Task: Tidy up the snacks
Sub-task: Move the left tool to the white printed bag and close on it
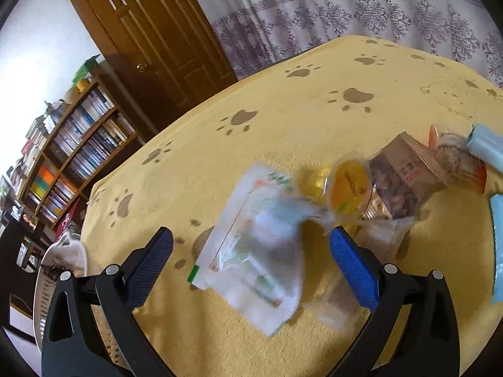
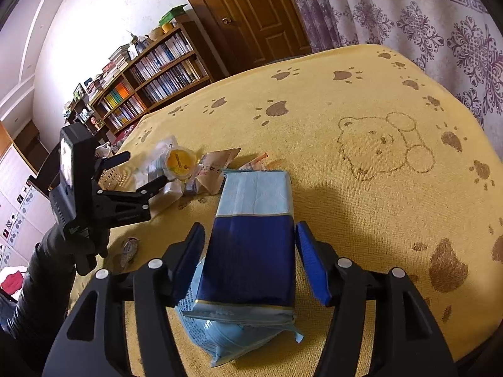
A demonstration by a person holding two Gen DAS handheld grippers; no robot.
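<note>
The left wrist camera looked forward and down between its own fingers (image 1: 352, 264) from close above the near left part of the bed (image 1: 283, 110), facing the far edge, with the door (image 1: 151, 31), bookshelf (image 1: 72, 144) and curtain (image 1: 345, 12) beyond. The right wrist camera sat further right and just as low, facing the same way over the blue tissue pack (image 2: 251, 242) between its fingers (image 2: 311, 264). Both views shared the snack pile with the yellow jelly cup (image 1: 347, 187) (image 2: 180, 160), the yellow paw-print cover, door, bookshelf and curtain; the right view also caught the left gripper (image 2: 143, 174) from the side.
</note>
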